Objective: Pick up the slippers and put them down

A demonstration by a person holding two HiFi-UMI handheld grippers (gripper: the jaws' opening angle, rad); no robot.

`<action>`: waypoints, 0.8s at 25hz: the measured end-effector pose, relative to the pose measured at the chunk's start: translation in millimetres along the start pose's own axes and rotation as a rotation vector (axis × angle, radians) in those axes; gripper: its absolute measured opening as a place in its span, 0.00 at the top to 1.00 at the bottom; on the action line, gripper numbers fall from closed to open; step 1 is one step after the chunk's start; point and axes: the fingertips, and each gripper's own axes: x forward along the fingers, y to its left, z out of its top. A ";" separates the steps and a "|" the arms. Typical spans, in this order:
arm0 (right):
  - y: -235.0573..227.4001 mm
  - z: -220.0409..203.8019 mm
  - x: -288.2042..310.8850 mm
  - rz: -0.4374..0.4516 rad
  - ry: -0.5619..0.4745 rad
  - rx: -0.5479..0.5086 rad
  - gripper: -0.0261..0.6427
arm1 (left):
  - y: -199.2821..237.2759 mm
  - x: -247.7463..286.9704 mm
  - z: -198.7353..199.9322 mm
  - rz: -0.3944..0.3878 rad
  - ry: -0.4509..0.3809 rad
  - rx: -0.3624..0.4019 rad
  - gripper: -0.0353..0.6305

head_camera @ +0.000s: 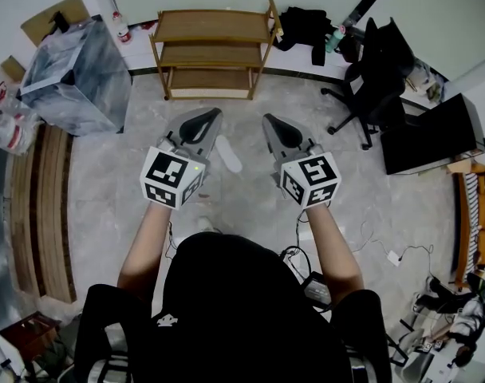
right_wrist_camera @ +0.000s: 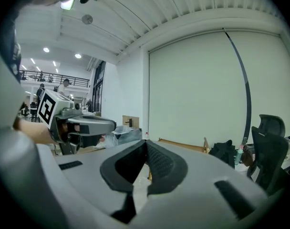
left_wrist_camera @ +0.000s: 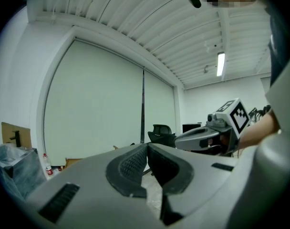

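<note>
Floor (head_camera: 107, 182) stock, pale stone finish, listed left to right.

1. Plastic-wrapped box (head_camera: 71, 78): near the floor's far left corner, standing on the floor.
2. Bottle (head_camera: 121, 29): at the floor's far edge against the wall, just right of the box, upright.
3. My left gripper (head_camera: 216, 114): held out level above the middle of the floor. In its own view the two jaws are pressed together at the tips and nothing sits between them. Its marker cube faces up toward me.
4. Wooden shelf (head_camera: 214, 50): three tiers, at the far edge of the floor, beyond both grippers.
5. Slipper (head_camera: 228, 154): white, lying flat on the middle of the floor. From above it shows in the gap between my two grippers, well short of the shelf, and neither gripper touches it.
6. My right gripper (head_camera: 268, 120): beside the left one, tipped slightly downward. Its jaws are closed tip to tip on nothing.
7. Black bag (head_camera: 302, 26): at the far edge, just right of the shelf.
8. Office chair (head_camera: 370, 78): black, toward the far right corner.
9. Black box (head_camera: 430, 134): at the right edge, near the chair.
</note>
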 end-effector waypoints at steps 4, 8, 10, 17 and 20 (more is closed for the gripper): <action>7.0 1.1 -2.7 0.005 -0.004 0.000 0.96 | -5.0 -6.3 -0.5 -0.001 0.000 -0.001 0.94; 13.6 0.7 -2.6 0.012 -0.005 -0.003 0.96 | -7.7 -10.1 -1.7 -0.002 0.000 0.000 0.94; 17.1 1.3 -2.6 0.017 -0.007 -0.002 0.96 | -8.7 -11.9 -1.0 -0.003 -0.003 -0.002 0.94; 21.1 1.0 -4.9 0.031 -0.008 -0.003 0.96 | -13.5 -11.9 -4.3 -0.004 0.000 -0.011 0.94; 18.9 1.6 -4.7 0.031 -0.006 0.002 0.96 | -13.1 -9.7 -2.6 -0.002 0.001 -0.012 0.94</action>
